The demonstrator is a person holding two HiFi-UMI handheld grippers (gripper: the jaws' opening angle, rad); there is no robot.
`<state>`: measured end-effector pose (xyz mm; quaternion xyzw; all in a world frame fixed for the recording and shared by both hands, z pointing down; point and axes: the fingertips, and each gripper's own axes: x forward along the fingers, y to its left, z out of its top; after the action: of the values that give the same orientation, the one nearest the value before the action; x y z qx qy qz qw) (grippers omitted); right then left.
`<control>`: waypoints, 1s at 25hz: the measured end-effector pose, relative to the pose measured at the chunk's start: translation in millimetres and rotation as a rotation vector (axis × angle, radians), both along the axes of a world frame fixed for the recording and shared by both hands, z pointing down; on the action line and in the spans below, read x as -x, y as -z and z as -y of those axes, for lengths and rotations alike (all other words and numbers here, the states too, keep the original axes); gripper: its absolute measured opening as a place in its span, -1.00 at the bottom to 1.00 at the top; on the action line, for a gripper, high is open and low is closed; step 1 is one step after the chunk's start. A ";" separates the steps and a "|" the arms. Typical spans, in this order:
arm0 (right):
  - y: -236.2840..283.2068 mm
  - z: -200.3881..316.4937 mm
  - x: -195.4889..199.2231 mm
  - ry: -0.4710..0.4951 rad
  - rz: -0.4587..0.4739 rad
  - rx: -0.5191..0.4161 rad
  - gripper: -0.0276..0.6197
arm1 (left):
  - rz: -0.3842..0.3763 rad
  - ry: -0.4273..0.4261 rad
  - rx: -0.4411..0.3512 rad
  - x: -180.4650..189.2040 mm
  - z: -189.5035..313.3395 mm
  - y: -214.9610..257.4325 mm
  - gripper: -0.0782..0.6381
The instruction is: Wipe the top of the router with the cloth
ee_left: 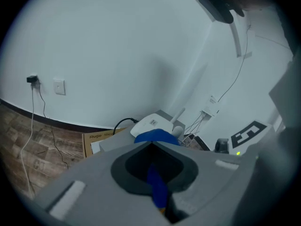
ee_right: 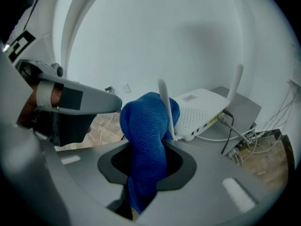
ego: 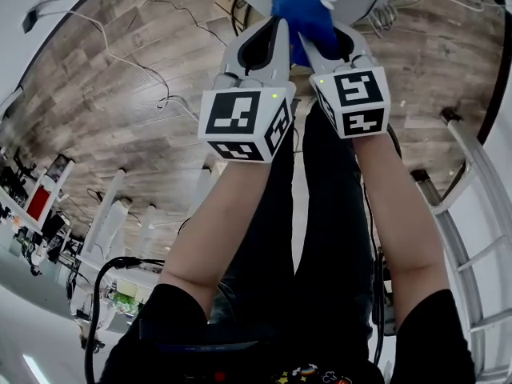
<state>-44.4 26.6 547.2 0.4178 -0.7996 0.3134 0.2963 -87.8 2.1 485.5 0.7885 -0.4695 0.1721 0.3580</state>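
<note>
The blue cloth (ego: pixel 302 10) is bunched between my two grippers at the top of the head view. My left gripper (ego: pixel 270 45) is shut on a thin strip of the cloth (ee_left: pixel 157 187). My right gripper (ego: pixel 330 45) is shut on a thicker fold (ee_right: pixel 143 149), which bulges out past its jaws. The white router (ee_right: pixel 204 109) lies just beyond the cloth, apart from it, with one antenna (ee_right: pixel 165 107) upright against the cloth and another (ee_right: pixel 236 81) behind. From the left gripper view, the router (ee_left: pixel 153 124) shows behind the cloth's bulge (ee_left: pixel 155 136).
The router rests on a grey stand (ee_right: pixel 244 109) with cables (ee_right: pixel 235 131) trailing off its side. A cardboard box (ee_left: pixel 96 142) leans beside it, below a wall socket (ee_left: pixel 59 86). Loose cables (ego: pixel 136 62) cross the wood floor, and a metal frame (ego: pixel 468 190) stands to my right.
</note>
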 end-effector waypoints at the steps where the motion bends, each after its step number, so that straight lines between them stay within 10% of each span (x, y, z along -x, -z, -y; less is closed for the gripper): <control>1: -7.0 -0.7 -1.7 0.009 -0.005 0.008 -0.54 | 0.003 0.012 0.001 -2.1 0.7 -3.5 -0.78; 10: -26.2 2.4 -7.0 0.073 -0.008 0.002 -0.54 | 0.018 0.065 -0.015 -15.0 1.9 -17.5 -0.78; 25: 114.3 16.2 -0.3 0.081 0.015 -0.134 -0.54 | 0.026 0.021 -0.138 -19.7 20.9 94.8 -0.78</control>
<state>-44.1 10.4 432.8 0.4016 -0.8374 0.2499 0.2739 -68.1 -18.8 390.7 0.8041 -0.4930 0.1460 0.2984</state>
